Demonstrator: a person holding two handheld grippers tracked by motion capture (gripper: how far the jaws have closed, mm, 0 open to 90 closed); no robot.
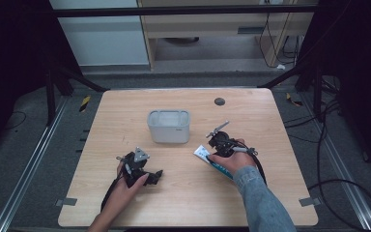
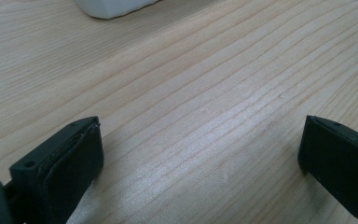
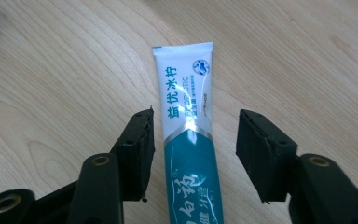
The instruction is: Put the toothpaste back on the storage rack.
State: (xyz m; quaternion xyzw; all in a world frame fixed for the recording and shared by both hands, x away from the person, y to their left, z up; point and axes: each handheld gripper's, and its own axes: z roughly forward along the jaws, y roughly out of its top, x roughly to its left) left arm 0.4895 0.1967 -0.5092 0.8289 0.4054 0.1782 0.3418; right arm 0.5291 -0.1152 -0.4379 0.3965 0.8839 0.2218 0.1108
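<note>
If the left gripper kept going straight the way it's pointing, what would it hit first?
Probably the white container: bare table lies between the left gripper and it. Depth is hard to judge, and it sits left of the centre line.

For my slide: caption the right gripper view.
Right gripper, black jaws open, straddles a white-and-teal plastic toothpaste tube lying on the light wooden table.

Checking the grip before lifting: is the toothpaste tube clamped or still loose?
Loose. The toothpaste tube lies flat on the table between the right gripper jaws, a gap showing beside one.
</note>
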